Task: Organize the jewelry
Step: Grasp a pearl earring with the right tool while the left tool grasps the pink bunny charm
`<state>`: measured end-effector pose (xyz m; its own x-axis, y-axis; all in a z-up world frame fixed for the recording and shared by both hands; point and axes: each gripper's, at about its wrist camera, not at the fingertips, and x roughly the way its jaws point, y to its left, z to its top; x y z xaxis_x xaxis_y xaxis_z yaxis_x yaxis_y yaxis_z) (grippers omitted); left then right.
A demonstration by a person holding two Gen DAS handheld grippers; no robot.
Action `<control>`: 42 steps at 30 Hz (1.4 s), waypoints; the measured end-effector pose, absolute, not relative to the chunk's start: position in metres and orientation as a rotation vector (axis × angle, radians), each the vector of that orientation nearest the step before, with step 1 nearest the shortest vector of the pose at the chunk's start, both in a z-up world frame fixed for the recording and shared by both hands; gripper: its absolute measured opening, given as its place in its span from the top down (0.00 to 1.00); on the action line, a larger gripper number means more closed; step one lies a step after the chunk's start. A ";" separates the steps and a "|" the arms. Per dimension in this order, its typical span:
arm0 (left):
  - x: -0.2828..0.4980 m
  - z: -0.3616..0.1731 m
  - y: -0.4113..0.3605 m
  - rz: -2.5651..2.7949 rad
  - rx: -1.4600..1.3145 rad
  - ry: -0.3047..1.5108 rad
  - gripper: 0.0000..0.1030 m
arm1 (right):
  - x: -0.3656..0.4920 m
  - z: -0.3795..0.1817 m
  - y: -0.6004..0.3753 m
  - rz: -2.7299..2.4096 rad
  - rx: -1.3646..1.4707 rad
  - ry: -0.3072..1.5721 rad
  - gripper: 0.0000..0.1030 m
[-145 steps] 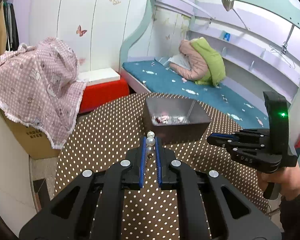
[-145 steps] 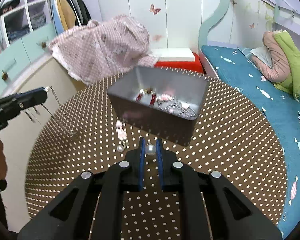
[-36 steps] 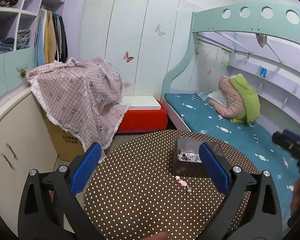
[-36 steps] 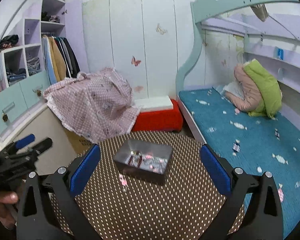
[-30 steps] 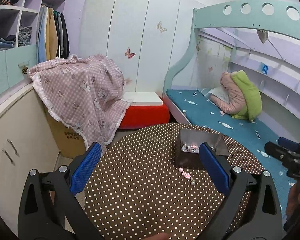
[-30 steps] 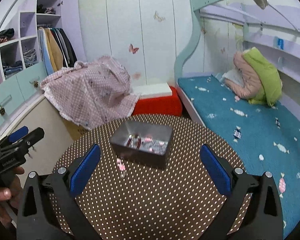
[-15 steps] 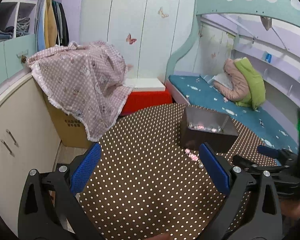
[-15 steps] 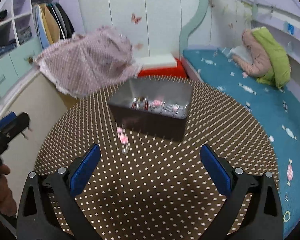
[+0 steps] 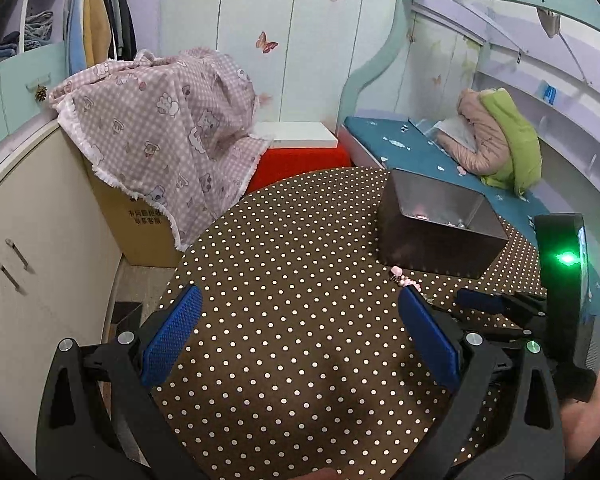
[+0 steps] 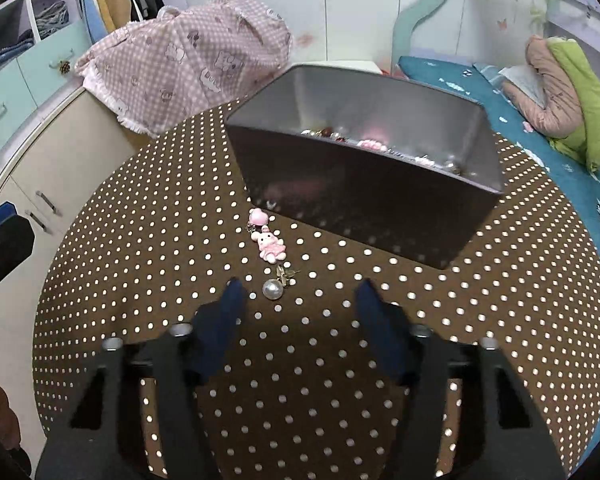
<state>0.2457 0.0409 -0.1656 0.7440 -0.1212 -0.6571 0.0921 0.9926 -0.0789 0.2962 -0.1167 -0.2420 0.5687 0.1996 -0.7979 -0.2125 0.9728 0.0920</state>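
Note:
A dark metal box [image 10: 372,200] holding several jewelry pieces stands on the round brown polka-dot table [image 10: 140,220]; it also shows in the left wrist view [image 9: 436,236]. A pink bunny charm [image 10: 271,245] with a heart bead, a small bronze piece and a white pearl [image 10: 272,289] lie on the table in front of the box. My right gripper [image 10: 298,300] is open and empty, low over the table, with the pearl just ahead of its left finger. My left gripper [image 9: 300,332] is open and empty over the table's left part. The charm shows by its right finger [image 9: 404,278].
A pink checked cloth [image 9: 160,136] covers a cardboard box left of the table. A cream cabinet [image 9: 28,264] stands at far left. A red stool [image 9: 300,160] and a teal bed [image 9: 400,148] lie behind the table. The right gripper's body with a green light [image 9: 564,280] is at right.
Both grippers have come down from high above toward the table. The right one is now close to the pearl and charm, with its fingers closer together. Earlier, both were shut on jewelry.

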 end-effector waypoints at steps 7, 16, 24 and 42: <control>0.254 -0.173 0.037 -0.117 -0.041 0.743 0.05 | 0.294 -0.244 -0.110 0.291 -0.075 0.906 0.78; 0.268 -0.181 0.015 -0.161 -0.002 0.770 0.05 | 0.289 -0.246 -0.133 0.318 -0.031 0.899 0.91; 0.291 -0.198 -0.019 -0.203 0.021 0.833 0.05 | 0.286 -0.243 -0.165 0.288 0.048 0.906 0.91; 0.333 -0.241 -0.072 -0.200 0.085 0.923 0.26 | 0.280 -0.234 -0.202 0.273 0.127 0.873 0.91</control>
